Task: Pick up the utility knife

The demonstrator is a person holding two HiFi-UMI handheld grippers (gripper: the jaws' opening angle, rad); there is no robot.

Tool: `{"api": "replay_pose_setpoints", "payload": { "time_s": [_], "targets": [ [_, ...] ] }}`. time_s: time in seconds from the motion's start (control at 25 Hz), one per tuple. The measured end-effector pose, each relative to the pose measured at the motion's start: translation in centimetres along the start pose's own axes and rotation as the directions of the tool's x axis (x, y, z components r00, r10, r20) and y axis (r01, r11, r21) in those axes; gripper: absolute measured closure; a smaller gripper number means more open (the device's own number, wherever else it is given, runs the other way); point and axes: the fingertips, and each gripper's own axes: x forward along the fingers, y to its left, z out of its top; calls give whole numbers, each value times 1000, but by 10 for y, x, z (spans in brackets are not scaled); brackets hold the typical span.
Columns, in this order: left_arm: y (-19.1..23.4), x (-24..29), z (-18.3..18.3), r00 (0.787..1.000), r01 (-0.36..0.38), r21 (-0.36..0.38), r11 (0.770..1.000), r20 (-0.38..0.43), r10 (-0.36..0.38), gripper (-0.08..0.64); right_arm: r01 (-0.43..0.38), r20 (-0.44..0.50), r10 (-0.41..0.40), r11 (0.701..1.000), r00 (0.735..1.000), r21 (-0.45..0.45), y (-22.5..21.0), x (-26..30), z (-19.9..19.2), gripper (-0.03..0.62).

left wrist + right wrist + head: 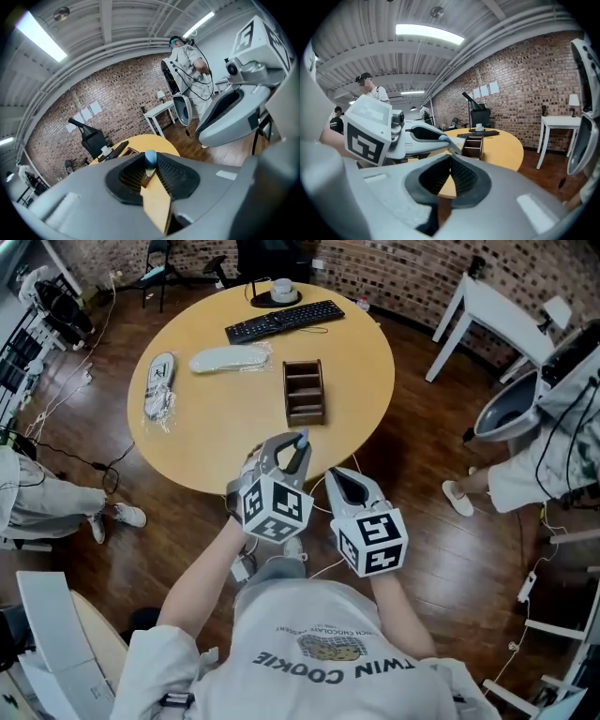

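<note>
The utility knife (150, 158) is clamped, blue end outward, in the left gripper (297, 447) jaws, clear of the worktop (216, 418). The right gripper (343, 484) jaws are closed on nothing and held aside, apparently unneeded.

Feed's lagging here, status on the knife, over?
Left gripper shut on utility knife, blue end showing. Right gripper shut, empty. Nothing in the way.

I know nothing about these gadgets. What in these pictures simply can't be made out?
Blue-tipped item in the left hand-held gripper: only its tip shows in the left gripper view; the shut jaws hide the rest.
Plastic-wrapped white item on the table: head view, too small and wrapped to name.
Cup: head view, too small to see its contents.
</note>
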Motion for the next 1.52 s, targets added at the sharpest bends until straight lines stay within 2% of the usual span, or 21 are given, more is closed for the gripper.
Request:
{"api": "replay_pose_setpoints", "payload": {
  "time_s": [0.28,0.48,0.76,1.16,1.52],
  "targets": [
    [-22,-41,11,998,-48,-105,993,27,52,489,-40,18,41,999,999,-25,13,-31,-5,591],
    [-40,-69,22,995,-67,-234,970,56,82,489,-62,43,64,997,997,-39,21,-58,-6,591],
    [-78,-107,34,991,-77,-304,950,79,106,489,-93,59,96,995,994,-48,40,-101,-18,591],
    [-117,-157,41,987,-74,-439,895,96,129,489,-101,61,103,994,993,-37,61,-148,-32,591],
    [-134,-198,16,986,-86,-498,863,81,144,489,-101,59,104,994,993,-38,94,-159,-44,591]
  ]
}}
